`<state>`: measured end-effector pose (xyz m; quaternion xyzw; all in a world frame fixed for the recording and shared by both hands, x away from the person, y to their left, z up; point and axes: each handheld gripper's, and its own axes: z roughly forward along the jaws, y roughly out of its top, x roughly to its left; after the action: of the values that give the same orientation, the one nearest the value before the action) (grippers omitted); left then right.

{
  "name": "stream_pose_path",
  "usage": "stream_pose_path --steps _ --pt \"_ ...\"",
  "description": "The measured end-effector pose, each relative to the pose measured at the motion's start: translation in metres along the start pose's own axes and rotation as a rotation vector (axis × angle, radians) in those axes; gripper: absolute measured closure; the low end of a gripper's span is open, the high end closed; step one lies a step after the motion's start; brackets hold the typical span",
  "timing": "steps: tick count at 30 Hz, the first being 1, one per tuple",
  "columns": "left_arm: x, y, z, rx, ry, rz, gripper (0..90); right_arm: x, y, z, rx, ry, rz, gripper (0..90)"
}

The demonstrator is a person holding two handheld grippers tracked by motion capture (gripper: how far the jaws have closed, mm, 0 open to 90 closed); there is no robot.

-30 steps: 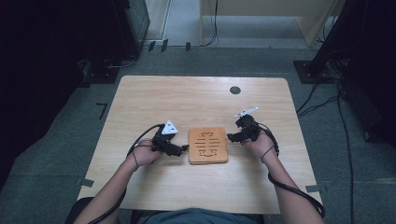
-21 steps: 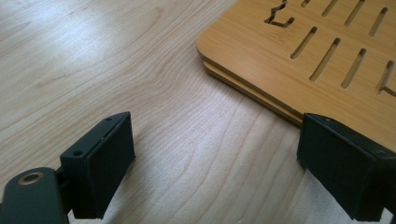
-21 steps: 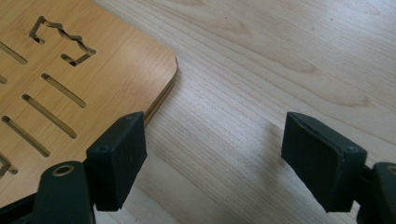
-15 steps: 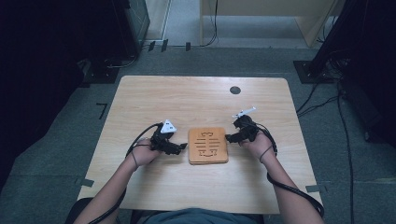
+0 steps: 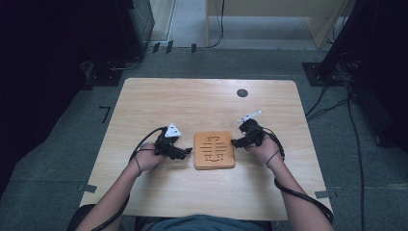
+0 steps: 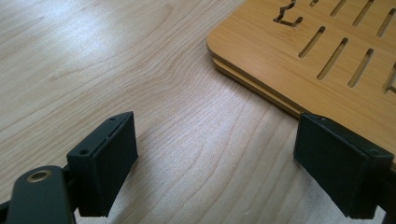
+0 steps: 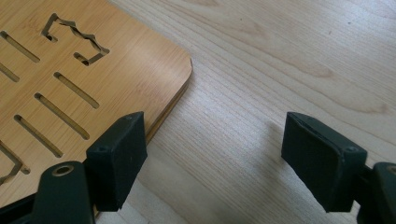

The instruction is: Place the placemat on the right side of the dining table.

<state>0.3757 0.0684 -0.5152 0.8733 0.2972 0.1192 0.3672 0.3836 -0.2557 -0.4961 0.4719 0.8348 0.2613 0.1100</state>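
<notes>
My left gripper (image 5: 188, 151) sits just off the left edge of the slotted wooden board (image 5: 214, 150), its jaws spread wide and holding nothing; in the left gripper view (image 6: 215, 163) bare table shows between the pads, and one pad stands at the board's edge. My right gripper (image 5: 234, 142) mirrors it at the board's right edge, jaws likewise released and empty; in the right gripper view (image 7: 215, 158) one pad stands by the board's rim near a rounded corner (image 7: 187, 65), the other over open tabletop. I cannot tell whether either pad touches the board.

The board lies flat on the wooden table (image 5: 202, 103), near the middle of its near half, between my two hands. It looks like two thin layers stacked, with rows of narrow slots and a few shaped cut-outs through the top.

Farther out, a small dark round spot (image 5: 242, 93) marks the tabletop towards the far edge, well apart from the board. Cables (image 5: 293, 192) trail from the grippers along my forearms.
</notes>
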Motion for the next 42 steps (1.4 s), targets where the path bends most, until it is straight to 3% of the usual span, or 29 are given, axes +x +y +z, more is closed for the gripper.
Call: stream_pose_path --steps 42 --pt "0.001 -0.003 -0.007 -0.016 0.009 -0.013 12.6 0.014 0.008 0.004 0.002 0.031 -0.043 21.9"
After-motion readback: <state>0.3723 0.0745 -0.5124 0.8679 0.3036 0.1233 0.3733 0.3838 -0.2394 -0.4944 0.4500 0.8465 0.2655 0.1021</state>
